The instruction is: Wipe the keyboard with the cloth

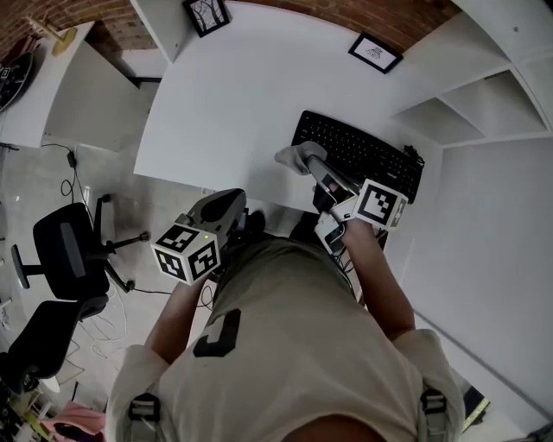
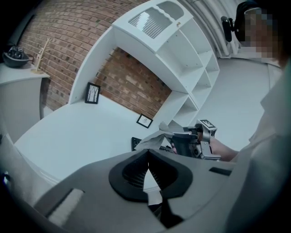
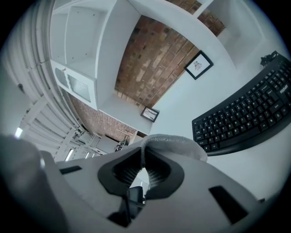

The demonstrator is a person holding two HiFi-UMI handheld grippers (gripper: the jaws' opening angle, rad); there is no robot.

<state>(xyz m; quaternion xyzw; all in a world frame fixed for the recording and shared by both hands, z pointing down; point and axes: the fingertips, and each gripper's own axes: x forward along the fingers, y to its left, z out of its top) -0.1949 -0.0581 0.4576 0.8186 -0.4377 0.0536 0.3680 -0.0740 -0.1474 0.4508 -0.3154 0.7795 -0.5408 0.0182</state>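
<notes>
A black keyboard (image 1: 363, 154) lies on the white desk (image 1: 233, 95) at its right side, near the front edge. My right gripper (image 1: 313, 161) is shut on a pale grey cloth (image 1: 295, 156), which hangs just off the keyboard's left front corner. In the right gripper view the cloth (image 3: 173, 144) bulges out of the closed jaws, with the keyboard (image 3: 245, 113) to the right. My left gripper (image 1: 226, 205) is shut and empty, held off the desk's front edge by the person's body. From the left gripper view, the right gripper (image 2: 191, 142) and cloth (image 2: 152, 140) show ahead.
Two small framed pictures (image 1: 207, 15) (image 1: 375, 53) stand at the back of the desk against a brick wall. White shelves (image 1: 484, 95) rise at the right. A black office chair (image 1: 69, 250) stands on the floor at the left. A cable (image 1: 413, 155) leaves the keyboard's right end.
</notes>
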